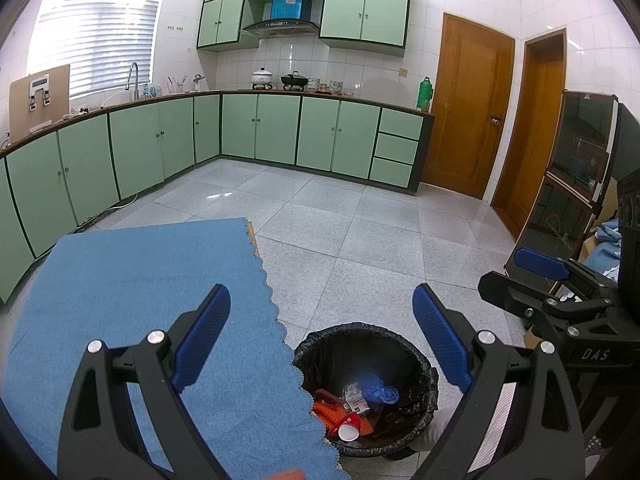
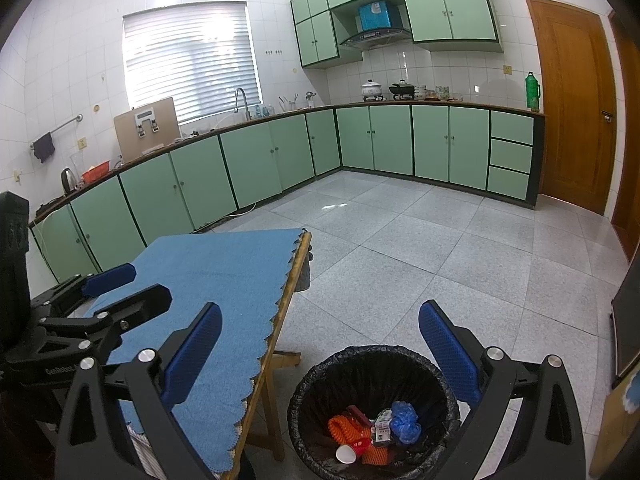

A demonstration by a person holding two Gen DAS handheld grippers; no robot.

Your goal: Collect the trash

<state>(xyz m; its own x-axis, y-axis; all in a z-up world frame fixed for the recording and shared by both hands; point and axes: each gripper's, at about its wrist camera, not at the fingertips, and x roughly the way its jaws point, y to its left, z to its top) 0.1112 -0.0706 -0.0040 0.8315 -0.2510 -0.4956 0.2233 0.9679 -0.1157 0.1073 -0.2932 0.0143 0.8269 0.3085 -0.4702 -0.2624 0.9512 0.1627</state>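
A black-lined trash bin (image 1: 420, 364) (image 2: 320, 376) stands on the floor beside the table. Inside lie orange netting (image 1: 328, 414) (image 2: 344, 428), a blue crumpled bag (image 1: 376, 388) (image 2: 404, 418), a small carton (image 2: 382, 426) and a red-and-white paper cup (image 1: 348, 432) (image 2: 347, 454). My left gripper (image 1: 322, 334) is open and empty above the table edge and bin. My right gripper (image 2: 320, 344) is open and empty above the bin. The right gripper shows at the right of the left wrist view (image 1: 552, 276); the left one shows at the left of the right wrist view (image 2: 116, 284).
A wooden table under a blue cloth (image 1: 140, 292) (image 2: 224, 280) stands left of the bin. Green kitchen cabinets (image 1: 280, 132) (image 2: 380, 140) line the far walls. Wooden doors (image 1: 468, 112) (image 2: 572, 100) are at the right. A dark glass cabinet (image 1: 572, 172) stands right.
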